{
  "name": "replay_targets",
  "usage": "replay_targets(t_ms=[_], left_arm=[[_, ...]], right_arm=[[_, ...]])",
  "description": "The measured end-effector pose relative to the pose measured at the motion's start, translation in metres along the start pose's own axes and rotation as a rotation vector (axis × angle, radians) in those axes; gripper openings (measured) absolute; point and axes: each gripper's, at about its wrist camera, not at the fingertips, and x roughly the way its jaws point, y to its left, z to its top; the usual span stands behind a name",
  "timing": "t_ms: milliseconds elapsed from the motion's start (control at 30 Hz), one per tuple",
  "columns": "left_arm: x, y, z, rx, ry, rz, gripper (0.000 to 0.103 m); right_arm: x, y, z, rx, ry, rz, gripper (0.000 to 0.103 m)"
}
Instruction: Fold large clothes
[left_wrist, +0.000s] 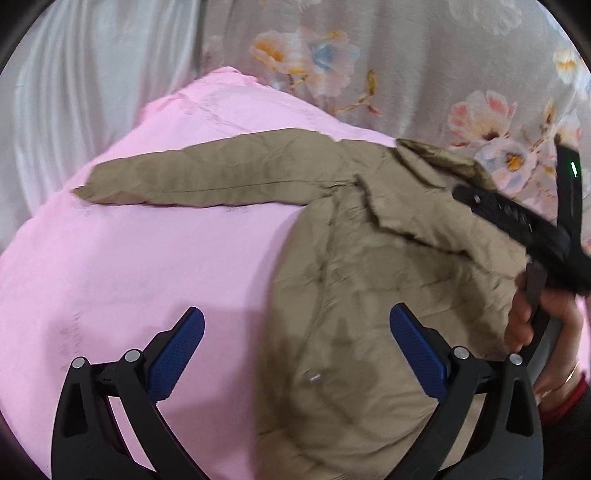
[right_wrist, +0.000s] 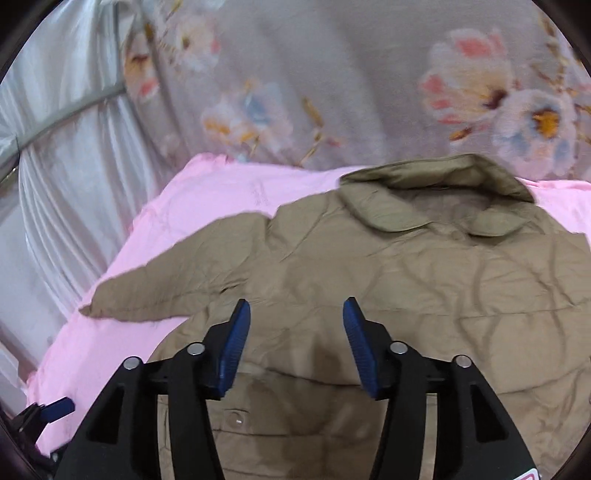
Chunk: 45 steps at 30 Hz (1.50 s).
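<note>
Hovering released: left claw (left_wrist: 295, 347) nearer jacket sleeve (left_wrist: 207, 177) stretching toward pink bed's (left_wrist: 129, 266) left edge; right claw (right_wrist: 296, 343) over jacket (right_wrist: 406, 280) body.

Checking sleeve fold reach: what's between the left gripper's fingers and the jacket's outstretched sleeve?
Left wrist view: only bare pink sheet between left gripper and sleeve.

Both grippers, left (left_wrist: 296, 325) and right (right_wrist: 296, 317), have black arms, silver screws and ribbed blue pads (right_wrist: 236, 343).
</note>
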Motion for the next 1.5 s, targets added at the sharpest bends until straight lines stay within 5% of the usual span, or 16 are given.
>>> replay_targets(t_ms=[267,500,567,633,667,700,733,900,1100,1500], left_arm=[[0.091,-0.049,0.056,-0.104,0.166,-0.19,0.098],[0.151,-0.073,0.072,-0.111,0.183,-0.138,0.094],[0.158,-0.085,0.078,-0.05,0.163,-0.113,0.056],[0.163,-0.094,0.084,-0.016,0.17,-0.092,0.03],[0.163,-0.097,0.089,-0.006,0.16,-0.084,0.007],[0.162,-0.101,0.093,0.011,0.149,-0.079,0.004],[0.159,-0.104,0.098,0.024,0.126,-0.068,0.003],[0.13,-0.112,0.114,0.073,-0.042,-0.053,0.002],[0.184,-0.106,0.08,0.142,0.043,0.034,0.003],[0.171,-0.107,0.06,0.17,0.029,0.086,0.009]], right_arm=[[-0.055,-0.149,-0.023,0.376,-0.053,-0.139,0.056],[-0.061,-0.245,-0.058,0.67,-0.045,-0.134,0.053],[-0.058,-0.257,-0.057,0.712,-0.061,-0.111,0.052],[-0.052,-0.266,-0.052,0.734,-0.063,-0.105,0.049],[-0.05,-0.269,-0.05,0.743,-0.06,-0.107,0.031],[-0.048,-0.271,-0.048,0.745,-0.054,-0.117,0.02],[-0.049,-0.272,-0.043,0.729,-0.057,-0.138,0.009],[-0.087,-0.234,-0.018,0.489,-0.233,-0.198,0.005],[-0.039,-0.258,-0.04,0.536,-0.014,-0.278,0.005],[-0.041,-0.252,-0.049,0.48,0.056,-0.34,0.006]])
